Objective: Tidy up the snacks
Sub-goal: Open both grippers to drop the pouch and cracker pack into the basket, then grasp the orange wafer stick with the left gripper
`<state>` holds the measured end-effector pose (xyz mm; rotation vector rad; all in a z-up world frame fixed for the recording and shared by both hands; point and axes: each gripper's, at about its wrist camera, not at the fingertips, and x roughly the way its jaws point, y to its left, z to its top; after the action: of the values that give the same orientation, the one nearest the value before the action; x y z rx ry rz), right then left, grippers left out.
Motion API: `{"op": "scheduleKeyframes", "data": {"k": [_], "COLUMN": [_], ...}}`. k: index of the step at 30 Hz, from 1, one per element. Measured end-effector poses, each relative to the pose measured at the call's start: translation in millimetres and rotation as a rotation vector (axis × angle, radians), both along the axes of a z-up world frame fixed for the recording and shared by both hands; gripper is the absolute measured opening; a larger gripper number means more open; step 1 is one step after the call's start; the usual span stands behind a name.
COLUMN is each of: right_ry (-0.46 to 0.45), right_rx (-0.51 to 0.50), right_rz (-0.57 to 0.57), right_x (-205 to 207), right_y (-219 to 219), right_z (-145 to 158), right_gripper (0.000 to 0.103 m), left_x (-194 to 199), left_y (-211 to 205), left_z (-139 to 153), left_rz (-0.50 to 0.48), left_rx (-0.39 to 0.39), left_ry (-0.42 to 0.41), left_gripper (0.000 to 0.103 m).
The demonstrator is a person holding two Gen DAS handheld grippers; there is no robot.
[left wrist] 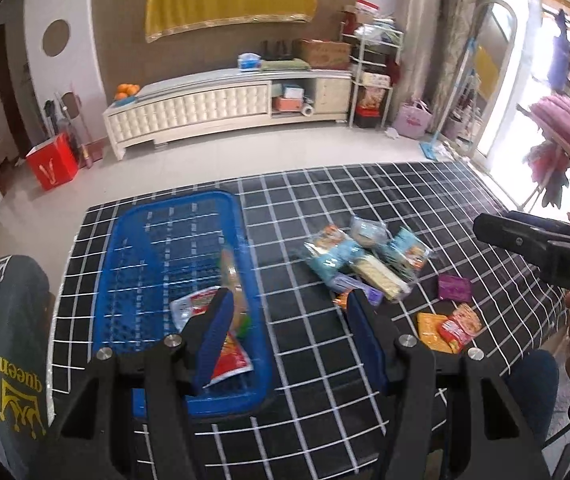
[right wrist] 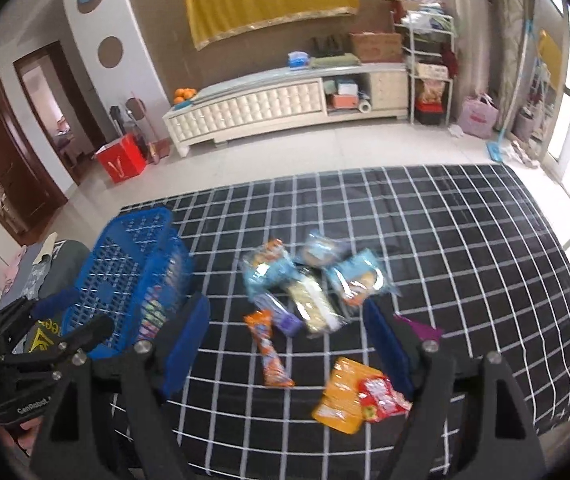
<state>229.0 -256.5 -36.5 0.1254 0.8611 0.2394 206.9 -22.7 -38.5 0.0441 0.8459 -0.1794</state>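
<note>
A blue plastic basket (left wrist: 133, 240) (right wrist: 125, 264) stands on the left of the black checked table (left wrist: 405, 200) (right wrist: 445, 240). It holds a red-and-white snack packet (left wrist: 229, 356), and a blurred orange packet (left wrist: 235, 280) is above it near the basket's right rim. My left gripper (left wrist: 289, 304) is open over that rim, holding nothing. A pile of light-blue and clear snack packs (left wrist: 361, 256) (right wrist: 313, 280) lies mid-table, with a purple packet (left wrist: 453, 287), an orange stick pack (right wrist: 271, 352), and orange and red packets (left wrist: 449, 328) (right wrist: 359, 396). My right gripper (right wrist: 285, 320) is open above them, empty.
A white TV cabinet (left wrist: 225, 108) (right wrist: 285, 108) stands against the far wall across a tiled floor. A red box (left wrist: 53, 164) sits on the floor at left. A grey cushion (left wrist: 9, 340) lies by the table's left edge. A clothes rack (left wrist: 565, 140) is at right.
</note>
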Motion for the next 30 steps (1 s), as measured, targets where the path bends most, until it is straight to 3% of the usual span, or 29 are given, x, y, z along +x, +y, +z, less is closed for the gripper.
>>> {"op": "scheduleKeyframes", "data": {"k": [2, 10, 21, 26, 30], "right_ry": [0.011, 0.085, 0.198, 0.237, 0.269], "right_rx": [-0.001, 0.007, 0.030, 0.041, 0.047], "right_rz": [-0.012, -0.064, -0.127, -0.149, -0.161], "right_x": [-1.9, -1.2, 8.9, 13.4, 16.2], "right_y": [-11.2, -58.2, -100.7, -113.2, -120.9], "right_z": [-6.5, -42.9, -100.7, -120.9, -136.7], "right_gripper": [0.082, 0.082, 0.082, 0.082, 0.082], "left_x": [0.1, 14.2, 41.6, 58.2, 69.7], "left_y": [-13.3, -59.7, -105.2, -111.9, -109.8], "left_z": [-2.9, -28.7, -96.5, -133.3, -155.6], "left_rz": [-0.013, -0.051, -0.059, -0.039, -0.017], "left_rx": [0.004, 0.009, 0.019, 0.047, 0.026], "left_ry": [0.001, 0.062, 0.228, 0.310, 0.372], "left_gripper": [0.069, 0.073, 0.073, 0.073, 0.073]}}
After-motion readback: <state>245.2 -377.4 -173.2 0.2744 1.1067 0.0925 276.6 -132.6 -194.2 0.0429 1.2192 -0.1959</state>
